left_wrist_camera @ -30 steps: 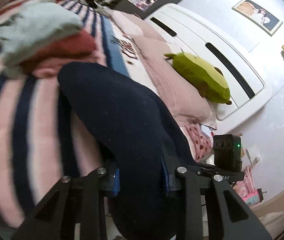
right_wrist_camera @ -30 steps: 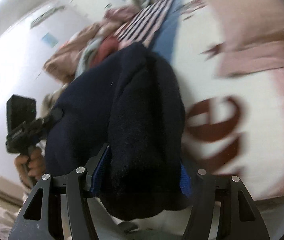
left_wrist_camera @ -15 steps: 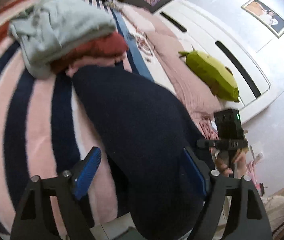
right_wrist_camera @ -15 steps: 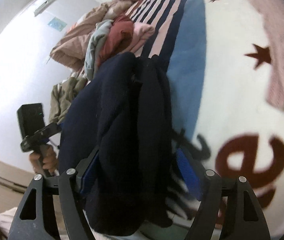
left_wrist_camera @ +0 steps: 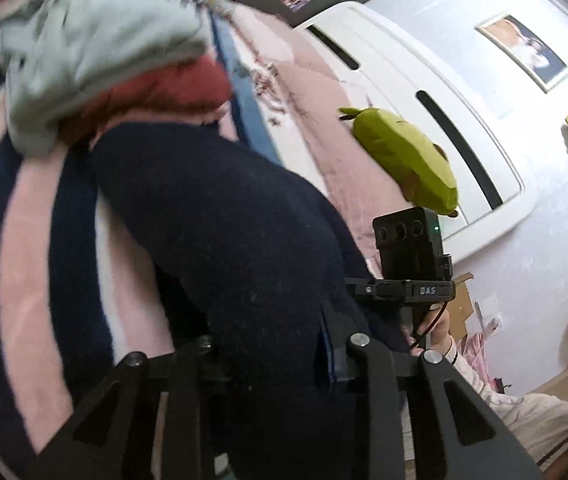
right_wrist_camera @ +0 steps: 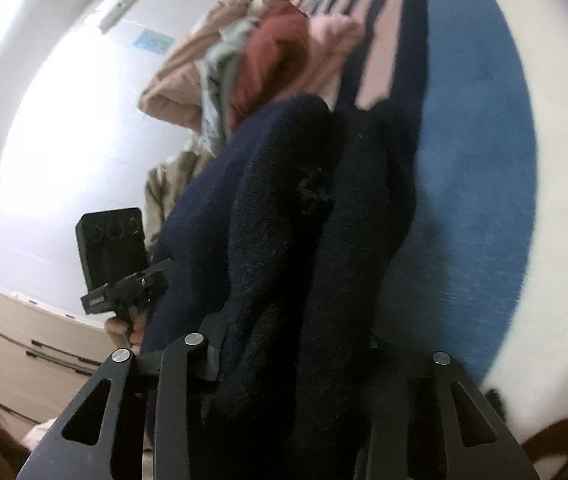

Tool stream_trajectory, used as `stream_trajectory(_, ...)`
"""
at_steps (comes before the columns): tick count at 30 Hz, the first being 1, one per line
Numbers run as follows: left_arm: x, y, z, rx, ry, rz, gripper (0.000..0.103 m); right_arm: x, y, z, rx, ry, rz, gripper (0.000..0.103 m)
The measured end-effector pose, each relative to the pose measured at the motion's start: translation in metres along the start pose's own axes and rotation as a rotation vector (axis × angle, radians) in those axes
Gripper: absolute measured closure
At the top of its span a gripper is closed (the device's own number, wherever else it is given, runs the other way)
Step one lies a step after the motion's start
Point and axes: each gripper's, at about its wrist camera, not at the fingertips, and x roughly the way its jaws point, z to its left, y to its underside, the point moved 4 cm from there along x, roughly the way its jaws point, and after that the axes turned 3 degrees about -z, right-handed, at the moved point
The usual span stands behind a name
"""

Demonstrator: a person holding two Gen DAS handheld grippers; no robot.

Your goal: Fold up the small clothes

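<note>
With both closed on navy garment (left_wrist_camera: 219, 216), tools (left_wrist_camera: 267, 364).

Each camera looks forward along its own fingers, pressed close against the dark garment (left_wrist_camera: 223, 240) on the bed (left_wrist_camera: 23, 248). The two views face roughly toward each other; both share the garment (right_wrist_camera: 304, 220) and clothes pile (left_wrist_camera: 95, 52).
</note>
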Motion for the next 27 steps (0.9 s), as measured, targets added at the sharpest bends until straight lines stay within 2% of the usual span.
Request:
stream_trajectory(4, -0.041, -0.018, -0.026, 0.082, -0.041, -0.072, 0.078, -0.007, -0.005, 0.034, -0.056, -0.028, -0.062, 0.074)
stream_trajectory(7, -0.08, -0.034, -0.039, 0.139, -0.094, -0.131, 0.078, -0.002, -0.016, 0.077, -0.135, -0.034, -0.099, 0.074)
stream_trajectory(12, -0.169, -0.056, -0.052, 0.225, -0.224, -0.244, 0.078, 0.028, -0.037, 0.157, -0.293, -0.047, -0.141, 0.074)
stream_trajectory(15, -0.221, -0.064, -0.046, 0.235, -0.304, -0.285, 0.078, 0.06, -0.05, 0.204, -0.37, -0.076, -0.144, 0.074)
stream_trajectory(19, -0.289, -0.068, -0.027, 0.237, -0.456, -0.364, 0.078, 0.124, -0.065, 0.264, -0.424, -0.131, -0.111, 0.074)
stream_trajectory(25, -0.366, -0.076, 0.023, 0.193, -0.577, -0.448, 0.078, 0.215, -0.076, 0.326, -0.448, -0.172, -0.048, 0.074)
stream_trajectory(27, -0.381, -0.082, 0.042, 0.173, -0.586, -0.448, 0.078, 0.24, -0.078, 0.342, -0.455, -0.171, -0.041, 0.074)
